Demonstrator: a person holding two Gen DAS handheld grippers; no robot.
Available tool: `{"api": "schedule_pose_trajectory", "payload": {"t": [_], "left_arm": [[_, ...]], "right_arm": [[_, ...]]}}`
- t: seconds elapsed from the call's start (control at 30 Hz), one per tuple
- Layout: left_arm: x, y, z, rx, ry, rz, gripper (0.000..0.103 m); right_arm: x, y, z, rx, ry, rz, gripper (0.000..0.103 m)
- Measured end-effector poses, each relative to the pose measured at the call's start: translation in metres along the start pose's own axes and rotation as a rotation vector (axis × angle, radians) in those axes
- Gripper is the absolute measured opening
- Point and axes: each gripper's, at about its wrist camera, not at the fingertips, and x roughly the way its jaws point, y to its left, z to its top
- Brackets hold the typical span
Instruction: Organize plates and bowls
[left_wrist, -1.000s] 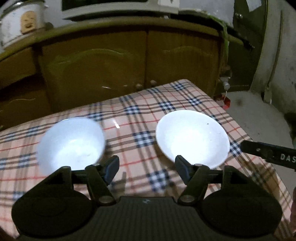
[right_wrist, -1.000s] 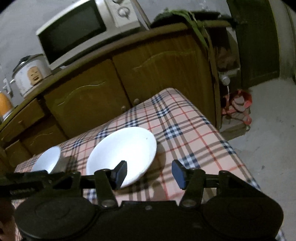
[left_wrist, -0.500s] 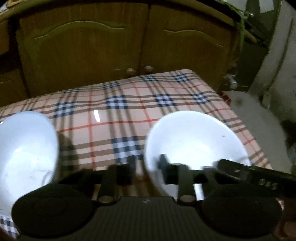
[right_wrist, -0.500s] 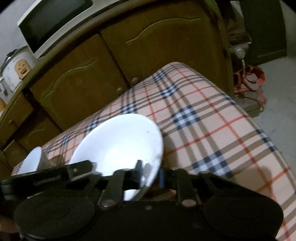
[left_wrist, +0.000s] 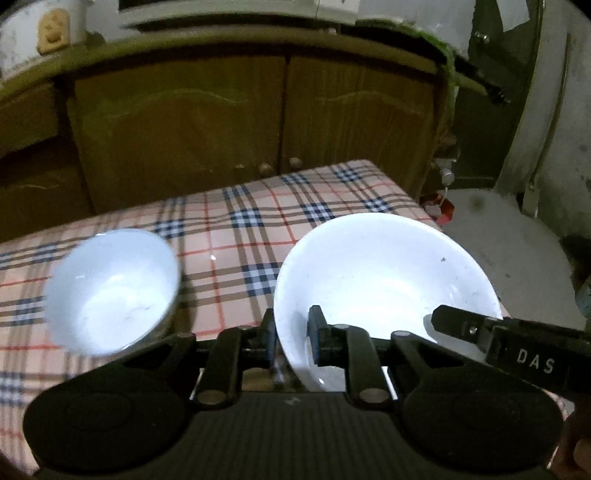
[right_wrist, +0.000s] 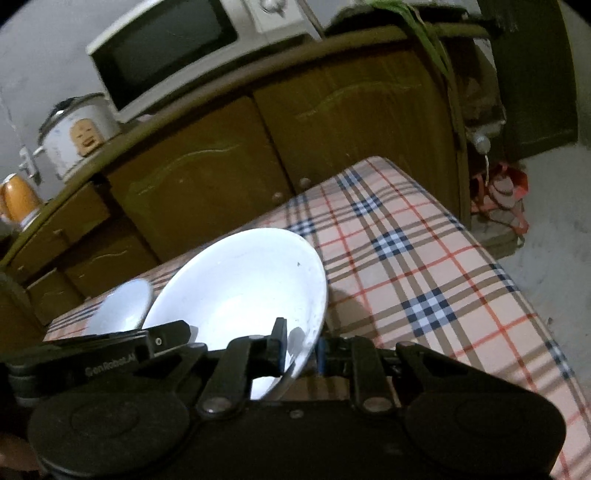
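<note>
Right now both grippers tilt down twd the checked tablecloth (left_wrist: 236, 236). Left gripper (left_wrist: 291, 338) has just closed on the near-left rim of the wide white bowl (left_wrist: 384, 280); right gripper (right_wrist: 301, 350) has just closed on its near-right rim, one finger inside, one outside. Small white bowl (left_wrist: 110, 288) sits apart, left of it.

The smaller bowl (left_wrist: 110, 291) is smeared with blur at its rim, and in the right wrist view the large bowl (right_wrist: 243, 291) covers most of it. The microwave (right_wrist: 177, 44) is cut off by the top edge. The rice cooker (left_wrist: 33, 33) is cropped at the corner.
</note>
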Motion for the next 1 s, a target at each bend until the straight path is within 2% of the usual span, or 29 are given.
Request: {"api": "schedule_pose_trajectory", "payload": {"t": [0.33,0.53,1.0], "left_arm": [[-0.093,-0.007,-0.031,0.005,-0.054,0.046,0.020],[-0.127,-0.010,-0.049,0.000,-0.077,0.060,0.020],[-0.169,-0.003,-0.090,0.000,-0.099,0.089,0.021]], "right_arm": [[-0.090,0.039,-0.029,-0.049,-0.033,0.028,0.021],[-0.131,0.057,-0.049,-0.073,-0.049,0.042,0.021],[-0.170,0.079,-0.088,-0.094,-0.043,0.073,0.021]]}}
